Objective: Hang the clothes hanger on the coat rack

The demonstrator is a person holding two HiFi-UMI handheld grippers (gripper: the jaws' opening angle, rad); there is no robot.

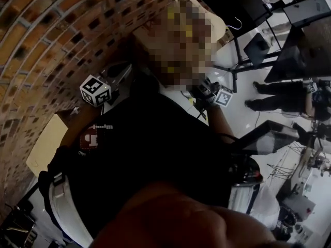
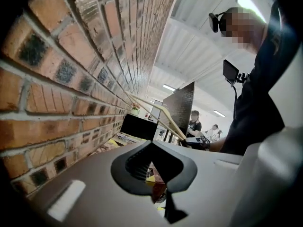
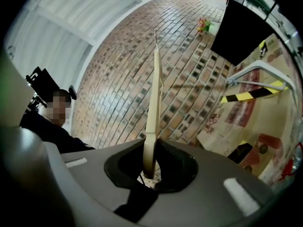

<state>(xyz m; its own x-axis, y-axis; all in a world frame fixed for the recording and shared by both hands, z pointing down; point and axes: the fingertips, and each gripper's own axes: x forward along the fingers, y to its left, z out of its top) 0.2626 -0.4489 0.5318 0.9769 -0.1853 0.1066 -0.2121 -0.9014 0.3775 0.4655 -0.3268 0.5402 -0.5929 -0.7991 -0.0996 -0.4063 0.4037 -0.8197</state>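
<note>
One wooden hanger sits pinched in the right gripper, jaws clamped for hanging it; the left gripper seems empty, jaws pressed together.

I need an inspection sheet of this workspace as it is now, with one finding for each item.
Surface: no worktable seen; pale floor.
Job's things: wooden hanger held in the right gripper; coat rack not identified.
Clutter: assorted equipment on the floor.
Grippers: right gripper jaws clamp the hanger's end; left gripper jaws together, empty.
Cables: nothing seen.
Surroundings: brick wall; a second person.
</note>
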